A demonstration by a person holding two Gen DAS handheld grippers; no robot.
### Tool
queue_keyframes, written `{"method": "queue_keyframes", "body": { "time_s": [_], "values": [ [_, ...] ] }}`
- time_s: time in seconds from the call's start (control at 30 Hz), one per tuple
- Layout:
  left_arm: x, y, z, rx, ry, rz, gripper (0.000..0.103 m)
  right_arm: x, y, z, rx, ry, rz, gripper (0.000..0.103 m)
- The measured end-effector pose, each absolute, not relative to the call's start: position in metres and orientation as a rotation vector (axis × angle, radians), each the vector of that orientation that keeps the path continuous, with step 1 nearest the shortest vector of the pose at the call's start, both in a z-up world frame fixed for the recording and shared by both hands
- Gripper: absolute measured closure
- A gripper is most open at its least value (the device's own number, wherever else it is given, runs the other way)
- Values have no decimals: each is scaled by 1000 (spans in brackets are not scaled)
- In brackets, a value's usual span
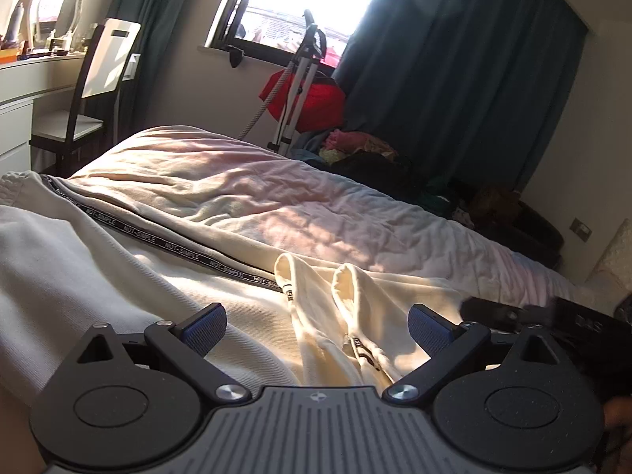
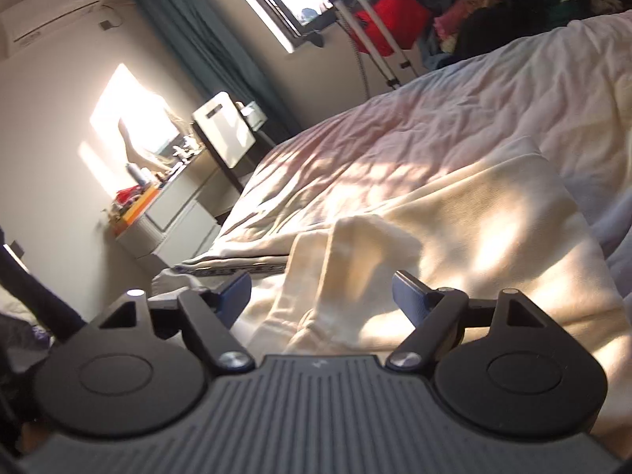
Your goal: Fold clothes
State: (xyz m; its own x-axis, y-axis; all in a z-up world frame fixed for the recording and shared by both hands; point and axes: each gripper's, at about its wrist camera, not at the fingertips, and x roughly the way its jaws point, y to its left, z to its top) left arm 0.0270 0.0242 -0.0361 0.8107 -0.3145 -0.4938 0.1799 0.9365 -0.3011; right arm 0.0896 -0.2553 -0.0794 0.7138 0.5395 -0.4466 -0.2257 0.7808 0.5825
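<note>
Both tongs, left [image 1: 318,326] and right [image 2: 322,296], gape wide, empty, over cream garment [image 1: 347,316] on bed [image 1: 276,205].

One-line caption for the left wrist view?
Open left gripper hovers over a cream zip-up jacket spread on a sunlit pink bedsheet.

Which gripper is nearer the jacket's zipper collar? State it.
Left. The left gripper hangs open right over the cream jacket's zipper collar; the right gripper, also open, shows only plain jacket fabric, collar out of its view.
</note>
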Motion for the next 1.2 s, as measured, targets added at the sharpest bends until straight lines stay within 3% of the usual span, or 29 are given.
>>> {"method": "queue_keyframes", "body": {
  "time_s": [0.07, 0.13, 0.23, 0.3, 0.37, 0.47, 0.53, 0.6, 0.67, 0.73, 0.8, 0.9, 1.2],
  "values": [
    [24, 10, -39, -198, 576, -318, 8, 118, -251, -85, 519, 675, 430, 26],
    [22, -3, -42, -148, 582, -371, 10, 147, -246, -92, 515, 703, 415, 33],
    [19, -20, -50, -85, 582, -441, 14, 180, -228, -100, 518, 725, 441, 33],
    [21, -27, -58, -76, 601, -479, 32, 201, -216, -106, 513, 741, 458, 35],
    [29, -30, -70, -94, 653, -504, 43, 212, -207, -117, 484, 766, 454, 36],
    [41, -32, -87, -87, 708, -491, 49, 222, -197, -136, 421, 801, 414, 55],
    [47, -33, -95, -87, 735, -488, 54, 224, -198, -145, 397, 810, 383, 74],
    [51, -34, -96, -76, 744, -487, 56, 226, -206, -146, 447, 807, 384, 80],
    [52, -36, -97, -59, 753, -486, 56, 227, -210, -144, 471, 797, 397, 82],
    [54, -33, -97, -69, 759, -470, 66, 225, -210, -141, 470, 771, 413, 83],
    [57, -29, -96, -80, 763, -452, 86, 223, -209, -136, 481, 741, 429, 84],
    [55, -21, -89, -106, 745, -449, 99, 221, -210, -127, 505, 689, 458, 84],
    [52, -27, -90, -46, 770, -449, 98, 222, -189, -142, 382, 726, 431, 85]
  ]
}}
